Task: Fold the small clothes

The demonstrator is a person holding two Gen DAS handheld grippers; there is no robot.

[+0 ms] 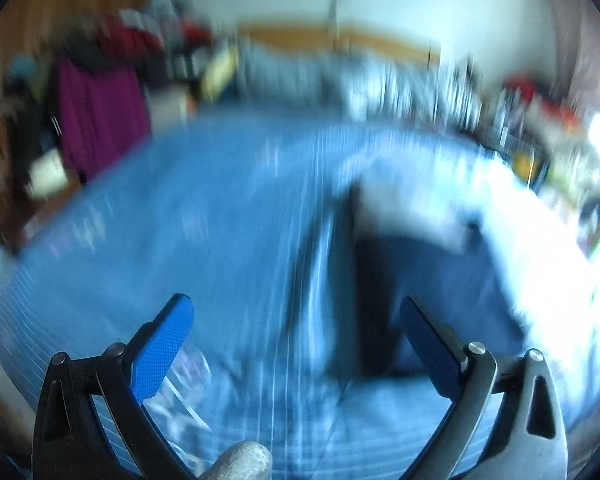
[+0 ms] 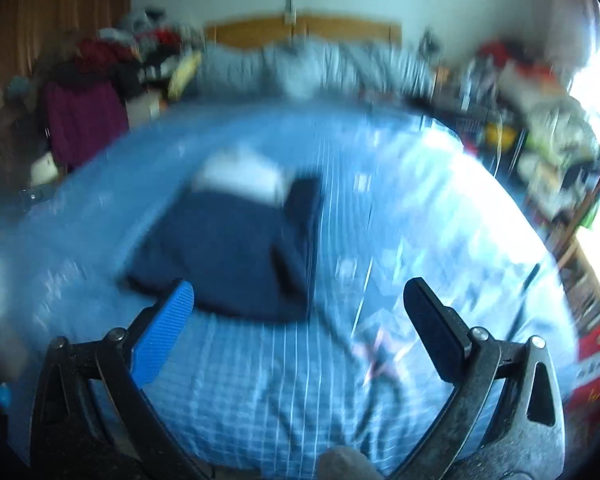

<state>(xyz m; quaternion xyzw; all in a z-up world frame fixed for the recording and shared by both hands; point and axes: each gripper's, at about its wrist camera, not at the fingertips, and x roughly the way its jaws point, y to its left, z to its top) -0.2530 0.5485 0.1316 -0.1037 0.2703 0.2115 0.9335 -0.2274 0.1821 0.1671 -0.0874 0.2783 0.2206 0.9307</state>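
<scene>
Navy garment [image 2: 236, 252], folded into a rough dark slab with a white piece [image 2: 240, 178] at its far end, lay on the blue checked bedspread [image 2: 284, 392]. In the right wrist view it sat ahead and to the left of the right gripper [image 2: 298, 300], its near edge just beyond the blue pad of the left finger [image 2: 162, 338] and apart from the black right finger [image 2: 436, 328]. Nothing lay between those two fingers but bedspread, and they stood spread wide, holding nothing.

In the left wrist view the same dark cloth [image 1: 416, 276] showed ahead and to the right of the left gripper [image 1: 296, 320], heavily smeared by blur, with the white piece [image 1: 412, 216] above it. Its lower edge appeared near the dark right finger [image 1: 430, 348], though the blur made it impossible to tell whether they touched. The blue-padded left finger [image 1: 164, 354] was well clear of the cloth. These tongs were likewise spread apart and empty.

Both tools pointed forward over the bed toward the headboard [image 2: 304, 30], tilted down at the spread. A gloved fingertip [image 1: 240, 460] showed at the bottom edge of the left view, and a blurred grey fingertip [image 2: 344, 462] at the bottom of the right view. A pile of clothes [image 2: 100, 80] rose at the far left of the bed, and cluttered shelves [image 2: 540, 120] stood at the right.
</scene>
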